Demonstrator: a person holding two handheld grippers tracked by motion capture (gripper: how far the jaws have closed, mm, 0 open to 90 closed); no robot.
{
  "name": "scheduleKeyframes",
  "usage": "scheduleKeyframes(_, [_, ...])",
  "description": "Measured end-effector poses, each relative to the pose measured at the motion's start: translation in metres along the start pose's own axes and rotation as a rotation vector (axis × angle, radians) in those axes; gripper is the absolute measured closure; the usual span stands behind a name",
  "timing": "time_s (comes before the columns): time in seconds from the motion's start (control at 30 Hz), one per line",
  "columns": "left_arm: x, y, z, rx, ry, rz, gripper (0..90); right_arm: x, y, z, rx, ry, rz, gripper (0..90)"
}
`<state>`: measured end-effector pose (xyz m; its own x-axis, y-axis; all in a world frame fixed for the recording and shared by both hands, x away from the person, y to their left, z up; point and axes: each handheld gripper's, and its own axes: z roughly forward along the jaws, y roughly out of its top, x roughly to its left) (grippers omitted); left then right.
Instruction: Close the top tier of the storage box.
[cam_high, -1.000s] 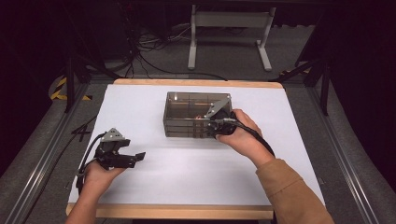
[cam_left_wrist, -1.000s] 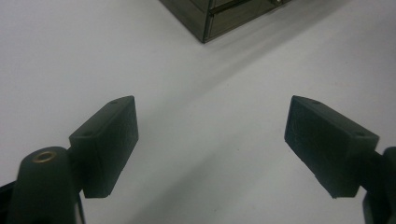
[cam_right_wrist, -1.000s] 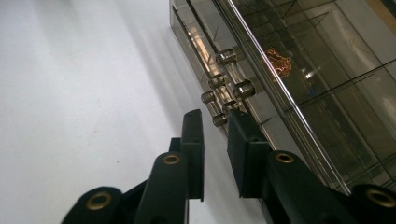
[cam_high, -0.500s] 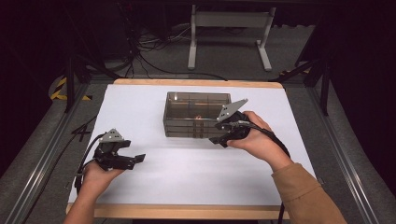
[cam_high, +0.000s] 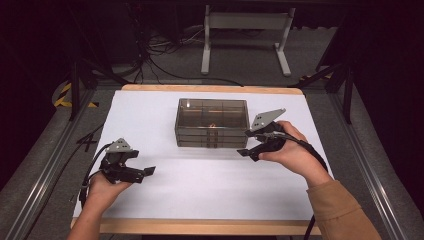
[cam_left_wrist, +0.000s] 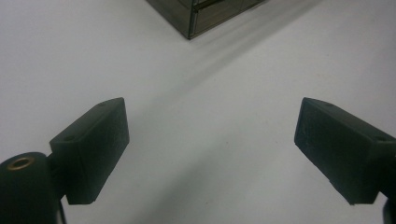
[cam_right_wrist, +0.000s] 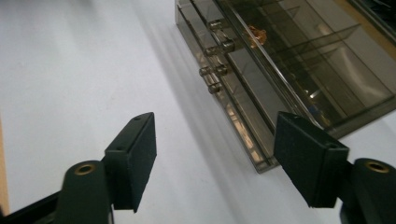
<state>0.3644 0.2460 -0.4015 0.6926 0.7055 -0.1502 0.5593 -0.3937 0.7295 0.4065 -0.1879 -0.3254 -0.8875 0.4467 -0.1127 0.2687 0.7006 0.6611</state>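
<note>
White paper covers the table, and dark floor with cables lies behind it. I see a small see-through brown drawer box near the middle of the table, toward the far side. It has little round knobs on its front, and something small and orange sits inside it.

My right gripper is just beside the box's near right corner. Its jaws have just been opening and now stand wide apart. Nothing is between them. In the right gripper view, the box corner lies close to the right finger, but I cannot tell if they touch.

My left gripper rests low on the near left side, well apart from the box. Its jaws have just been opening too. They stand apart with bare white table between them.
</note>
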Motion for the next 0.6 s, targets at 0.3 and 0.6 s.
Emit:
scheduleKeyframes(0.3, [0.005, -0.002, -0.001, -0.008, 0.016, -0.022, 6.6, -0.010, -0.025, -0.017, -0.031, -0.056, 0.076, 26.5])
scheduleKeyframes(0.6, [0.008, -0.004, 0.000, -0.003, 0.029, -0.034, 6.0, -0.015, -0.052, -0.022, -0.047, -0.103, 0.134, 25.6])
